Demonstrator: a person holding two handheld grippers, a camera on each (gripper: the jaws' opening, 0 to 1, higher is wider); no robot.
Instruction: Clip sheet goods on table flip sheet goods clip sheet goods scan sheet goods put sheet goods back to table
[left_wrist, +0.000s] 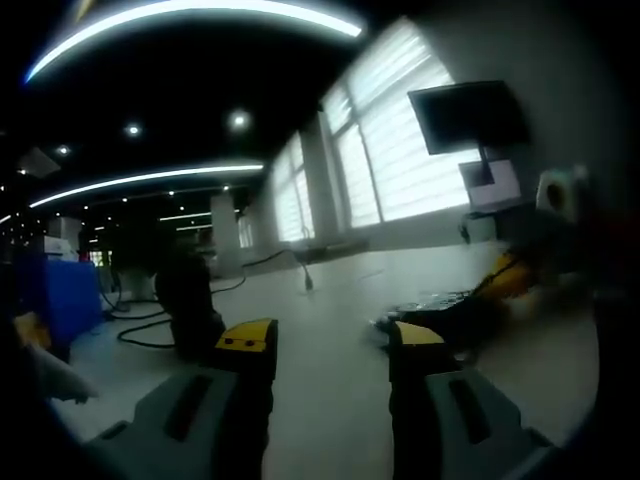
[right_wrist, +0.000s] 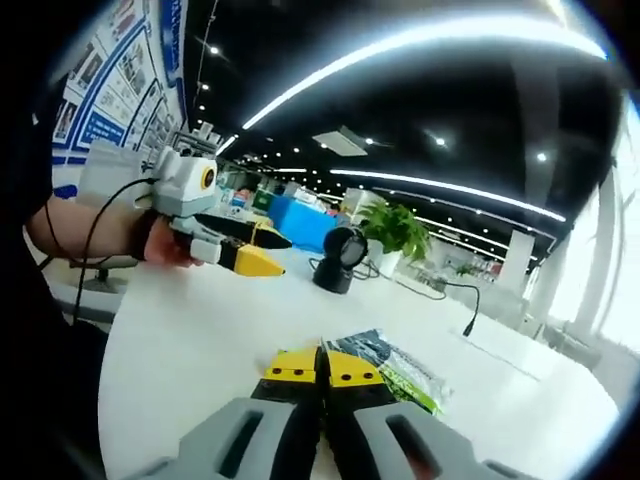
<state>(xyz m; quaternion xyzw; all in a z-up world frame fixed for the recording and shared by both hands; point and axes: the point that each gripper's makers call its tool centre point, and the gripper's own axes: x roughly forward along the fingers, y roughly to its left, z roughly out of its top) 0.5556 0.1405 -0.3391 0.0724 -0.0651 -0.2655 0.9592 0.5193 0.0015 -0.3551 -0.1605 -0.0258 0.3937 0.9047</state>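
A green and black sheet goods packet (right_wrist: 400, 368) lies flat on the white table (right_wrist: 190, 340). My right gripper (right_wrist: 320, 367) is shut, its yellow tips meeting the packet's near edge, and seems to pinch it. A hand holds my left gripper (right_wrist: 252, 250) above the table's far left, open and holding nothing. In the left gripper view the left gripper (left_wrist: 332, 342) stands open over bare table (left_wrist: 330, 300), and a dark and yellow shape, probably the right gripper (left_wrist: 470, 305), sits low on the table to the right.
A black round scanner on a stand (right_wrist: 340, 258) stands at the table's far side, dark in the left gripper view (left_wrist: 190, 300). A potted plant (right_wrist: 395, 228) is behind it. A cable (right_wrist: 455, 300) runs across the table. A monitor (left_wrist: 465, 115) hangs by the windows.
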